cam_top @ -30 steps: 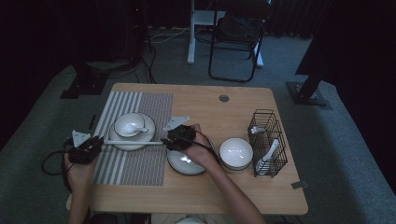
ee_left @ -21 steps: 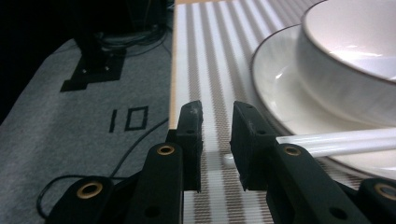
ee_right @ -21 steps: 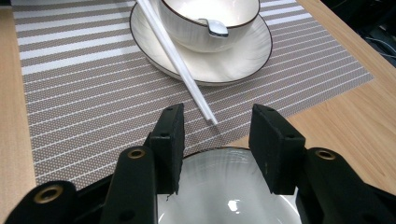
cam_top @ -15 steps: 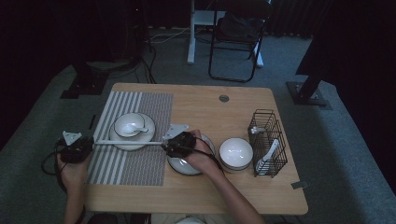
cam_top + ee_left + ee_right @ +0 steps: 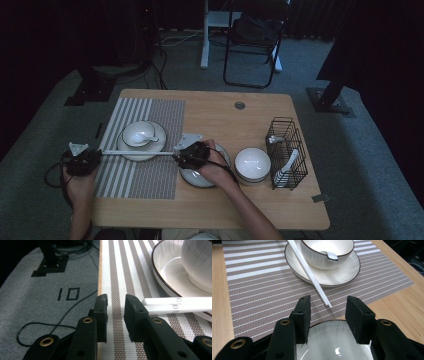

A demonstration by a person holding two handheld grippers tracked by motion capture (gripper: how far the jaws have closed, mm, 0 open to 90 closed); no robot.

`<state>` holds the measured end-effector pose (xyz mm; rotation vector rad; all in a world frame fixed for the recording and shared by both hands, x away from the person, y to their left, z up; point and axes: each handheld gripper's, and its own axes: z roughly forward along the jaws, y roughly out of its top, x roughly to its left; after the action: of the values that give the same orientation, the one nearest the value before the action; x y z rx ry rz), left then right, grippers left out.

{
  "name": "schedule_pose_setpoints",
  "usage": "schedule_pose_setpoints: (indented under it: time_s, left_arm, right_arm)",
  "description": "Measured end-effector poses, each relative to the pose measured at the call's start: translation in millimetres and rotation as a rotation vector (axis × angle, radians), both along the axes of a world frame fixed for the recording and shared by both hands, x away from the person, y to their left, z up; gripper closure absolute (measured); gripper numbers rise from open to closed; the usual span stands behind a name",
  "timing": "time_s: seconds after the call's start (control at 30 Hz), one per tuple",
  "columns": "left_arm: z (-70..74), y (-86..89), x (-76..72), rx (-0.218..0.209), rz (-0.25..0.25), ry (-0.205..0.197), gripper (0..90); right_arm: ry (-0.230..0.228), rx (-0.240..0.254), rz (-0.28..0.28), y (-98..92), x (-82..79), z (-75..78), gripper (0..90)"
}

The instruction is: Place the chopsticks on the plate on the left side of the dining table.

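Moved: left gripper [image 5: 82, 162] has sunk to the mat's [image 5: 145, 177] left edge, jaws just opening, chopsticks [image 5: 137, 153] beside them, not gripped
Right gripper [image 5: 192, 155]: jaws apart, empty, over a plate [image 5: 200, 178]
Chopsticks: two, across mat and the other plate's [image 5: 131, 151] rim
Bowls: two
Plates: two
Rack [image 5: 286, 152]: one

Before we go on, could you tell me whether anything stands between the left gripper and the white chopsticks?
Nothing visible does: the chopsticks lie on the striped placemat, their ends just beside the left gripper, whose jaws have just been opening with nothing between them.
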<state>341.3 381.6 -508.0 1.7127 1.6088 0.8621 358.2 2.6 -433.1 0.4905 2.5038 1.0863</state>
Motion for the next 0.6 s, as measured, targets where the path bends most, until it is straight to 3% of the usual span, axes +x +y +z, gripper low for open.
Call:
schedule_pose_setpoints:
  time_s: [0.6]
  left_arm:
    - [2.5,-1.7,-0.7,-0.001,-0.008,-0.004,73.0]
  right_arm:
    - [-0.004,0.004,-0.015,-2.7,1.3,2.1,55.7]
